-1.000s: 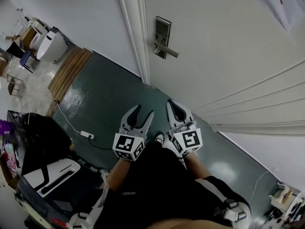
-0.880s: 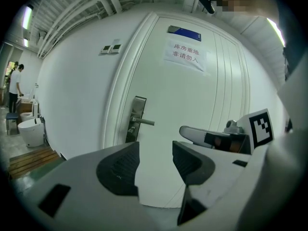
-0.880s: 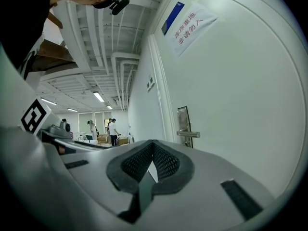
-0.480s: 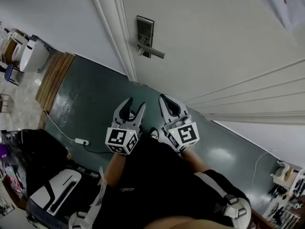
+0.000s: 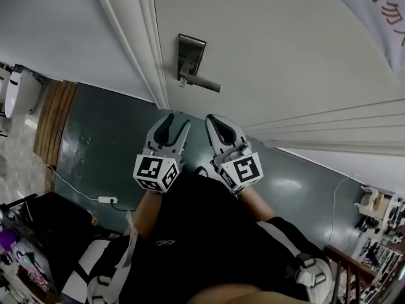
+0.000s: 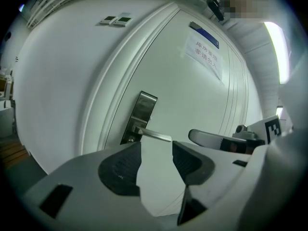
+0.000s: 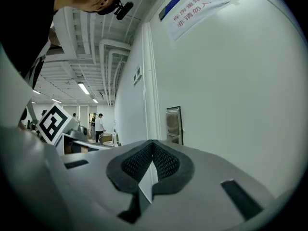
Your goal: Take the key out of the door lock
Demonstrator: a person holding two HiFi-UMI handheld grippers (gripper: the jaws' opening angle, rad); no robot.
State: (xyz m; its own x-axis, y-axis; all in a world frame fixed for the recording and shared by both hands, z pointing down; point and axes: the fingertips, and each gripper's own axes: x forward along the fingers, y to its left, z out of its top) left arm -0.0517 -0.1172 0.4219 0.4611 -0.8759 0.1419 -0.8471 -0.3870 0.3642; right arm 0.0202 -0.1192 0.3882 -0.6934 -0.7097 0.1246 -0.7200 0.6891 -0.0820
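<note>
Nearest us, at the bottom of the head view, are a black torso and forearms running up to the tools. The left gripper point(image 5: 178, 121) sits just left of frame centre and the right gripper point(image 5: 214, 120) is just beside it on the right. They are close but not touching, and both point up-frame at the door. The left gripper point(image 6: 156, 147) fingers are released: its own view shows a clear gap with only white door behind it and nothing grasped. The right gripper point(image 7: 153, 147) fingers are clenched tip to tip, and we see nothing pinched between them. Under both tools is a dark green floor point(image 5: 101, 144), with a white power strip point(image 5: 106, 199) and its cable lying at lower left. Beyond the tips, the door lock point(image 5: 190, 52) sits upper centre in the head view. It is an upright metal plate on the white door point(image 5: 285, 62), close to the door frame point(image 5: 149, 49), with a lever handle point(image 5: 202, 83) sticking out to the right. Both grippers are short of it, with no contact. In the left gripper view the door lock point(image 6: 143, 110) is centre frame, with the lever handle point(image 6: 156, 135) just above the open fingers. A small round spot point(image 6: 129, 139) shows at the plate's lower end, too small for us to tell whether it is the key. The right gripper view shows the door lock point(image 7: 173, 124) edge-on above the tips. Farthest away is a paper notice point(image 5: 380, 5) at the upper right of the door.
</note>
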